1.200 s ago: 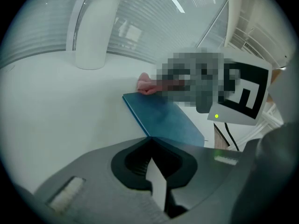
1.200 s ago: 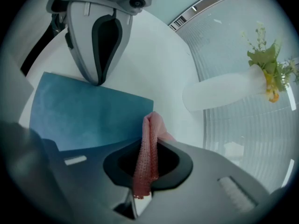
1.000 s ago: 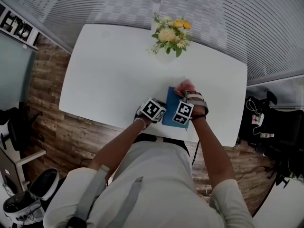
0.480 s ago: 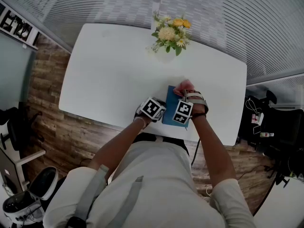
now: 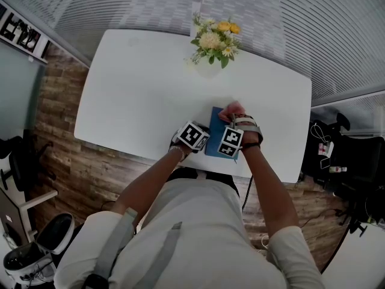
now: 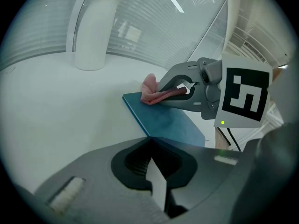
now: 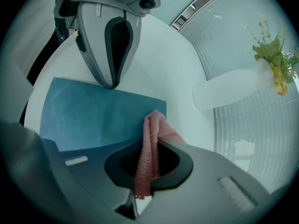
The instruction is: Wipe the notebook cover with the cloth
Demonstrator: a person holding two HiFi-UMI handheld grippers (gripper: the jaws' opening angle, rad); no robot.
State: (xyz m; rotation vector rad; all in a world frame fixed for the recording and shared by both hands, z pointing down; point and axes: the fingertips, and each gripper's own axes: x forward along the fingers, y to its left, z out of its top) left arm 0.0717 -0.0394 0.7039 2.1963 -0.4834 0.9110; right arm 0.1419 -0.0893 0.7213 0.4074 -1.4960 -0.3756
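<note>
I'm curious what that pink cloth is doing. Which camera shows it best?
The right gripper view: the cloth sits at its centre, pinched in the jaws, draping onto the blue notebook. The left gripper view shows it small, side-on; the head view, only a pink speck.

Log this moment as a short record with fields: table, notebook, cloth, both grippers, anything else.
table: white, bearing everything below
notebook: blue cover, lying flat near the person's edge of the table
cloth: pink, bunched at the notebook's far end
right gripper: shut on the cloth
left gripper: jaws together, tip down at the notebook's edge
vase of flowers: at the table's far side, apart from the notebook
</note>
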